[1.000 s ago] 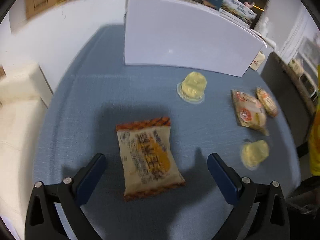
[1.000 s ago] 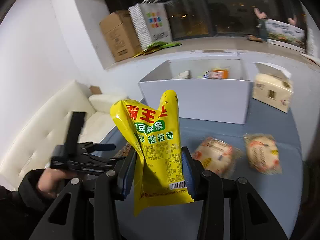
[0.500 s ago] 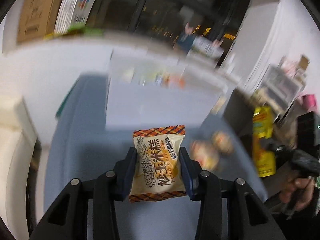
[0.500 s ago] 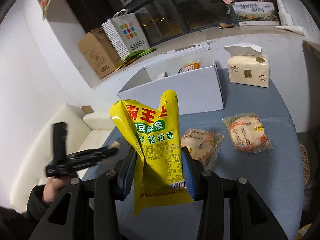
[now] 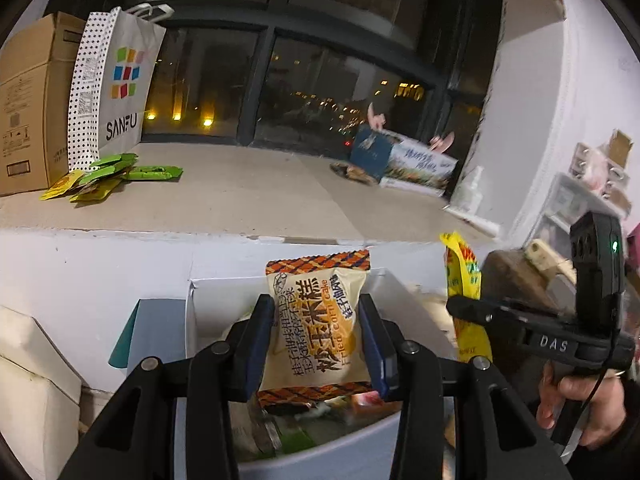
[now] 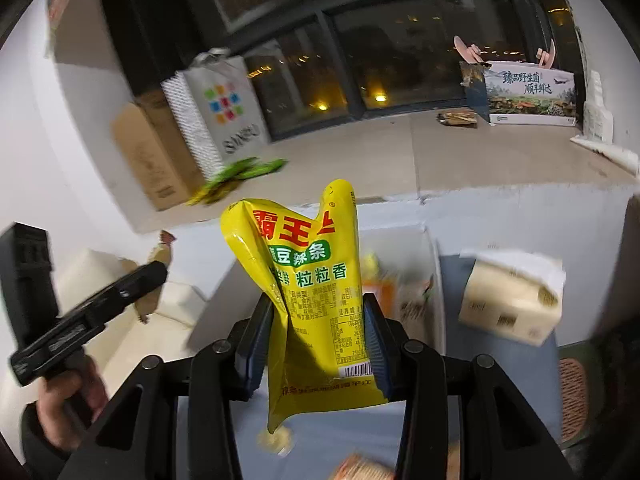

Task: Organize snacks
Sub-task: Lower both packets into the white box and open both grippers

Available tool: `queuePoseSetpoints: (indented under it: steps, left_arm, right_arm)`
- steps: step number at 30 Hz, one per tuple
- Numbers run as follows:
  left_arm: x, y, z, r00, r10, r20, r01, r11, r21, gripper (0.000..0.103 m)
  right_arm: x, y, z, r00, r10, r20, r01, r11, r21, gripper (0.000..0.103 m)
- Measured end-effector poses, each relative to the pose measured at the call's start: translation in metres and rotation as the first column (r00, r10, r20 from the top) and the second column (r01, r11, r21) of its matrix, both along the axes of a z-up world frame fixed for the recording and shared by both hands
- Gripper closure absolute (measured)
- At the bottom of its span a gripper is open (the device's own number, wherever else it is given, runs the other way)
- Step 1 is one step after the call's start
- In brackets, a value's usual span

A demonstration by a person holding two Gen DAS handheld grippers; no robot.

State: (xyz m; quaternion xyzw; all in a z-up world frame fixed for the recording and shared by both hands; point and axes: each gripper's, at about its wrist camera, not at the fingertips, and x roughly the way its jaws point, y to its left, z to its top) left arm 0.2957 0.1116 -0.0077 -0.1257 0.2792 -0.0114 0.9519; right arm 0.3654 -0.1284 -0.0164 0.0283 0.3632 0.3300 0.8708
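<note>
My left gripper [image 5: 316,336] is shut on a cream and orange corn cake packet [image 5: 318,320] and holds it above the open white box [image 5: 360,452], which has several snacks inside. My right gripper [image 6: 316,340] is shut on a yellow snack pouch [image 6: 312,292], held upright in front of the same white box [image 6: 434,256]. The right gripper with its yellow pouch [image 5: 464,296] also shows at the right of the left wrist view. The left gripper [image 6: 132,284] shows at the left of the right wrist view.
A tissue box [image 6: 510,300] stands right of the white box on the blue table. A jelly cup [image 6: 276,438] and a wrapped bun [image 6: 360,468] lie below my right gripper. A cream sofa [image 6: 120,320] is at the left. A cardboard box [image 5: 28,108] and paper bag [image 5: 116,80] stand on the sill.
My left gripper closed on the corn cake packet, lifted it off the table and carried it over the white box. My right gripper moved toward the box with the yellow pouch.
</note>
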Motion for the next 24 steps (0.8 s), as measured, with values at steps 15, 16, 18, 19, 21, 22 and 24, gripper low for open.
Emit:
queuePoseSetpoints:
  steps: [15, 16, 18, 19, 21, 22, 24]
  left_arm:
    - [-0.009, 0.007, -0.021, 0.997, 0.054, -0.062, -0.054, 0.999, 0.003, 0.000]
    - [-0.015, 0.006, -0.018, 0.998, 0.049, -0.051, -0.049, 0.999, 0.005, 0.000]
    - [-0.032, 0.003, -0.010, 0.999, 0.036, -0.020, -0.036, 0.999, 0.006, 0.000]
    - [-0.042, 0.000, -0.006, 1.000, 0.026, -0.002, -0.026, 1.000, 0.011, 0.000]
    - [-0.065, -0.005, 0.002, 0.999, 0.015, 0.035, -0.016, 0.999, 0.029, 0.000]
    - [-0.078, -0.010, 0.006, 0.999, 0.004, 0.054, -0.006, 0.999, 0.040, 0.000]
    - [-0.102, -0.018, 0.010, 0.997, -0.023, 0.078, 0.020, 0.999, 0.047, 0.000]
  right_arm:
    - [0.037, -0.001, -0.013, 0.997, -0.062, -0.036, 0.061, 0.998, -0.023, 0.000]
    - [0.033, -0.003, -0.011, 0.998, -0.058, -0.033, 0.057, 0.998, -0.025, 0.000]
    - [0.027, -0.006, -0.005, 0.999, -0.048, -0.019, 0.048, 0.999, -0.020, 0.000]
    - [0.021, -0.009, -0.001, 0.999, -0.045, -0.004, 0.045, 0.999, -0.019, 0.000]
    - [0.003, -0.018, 0.006, 0.999, -0.024, 0.025, 0.024, 1.000, -0.007, 0.000]
    - [-0.004, -0.022, 0.008, 0.999, -0.013, 0.035, 0.013, 1.000, 0.000, 0.000]
    - [-0.030, -0.035, 0.013, 0.997, 0.013, 0.076, -0.013, 1.000, -0.001, 0.000]
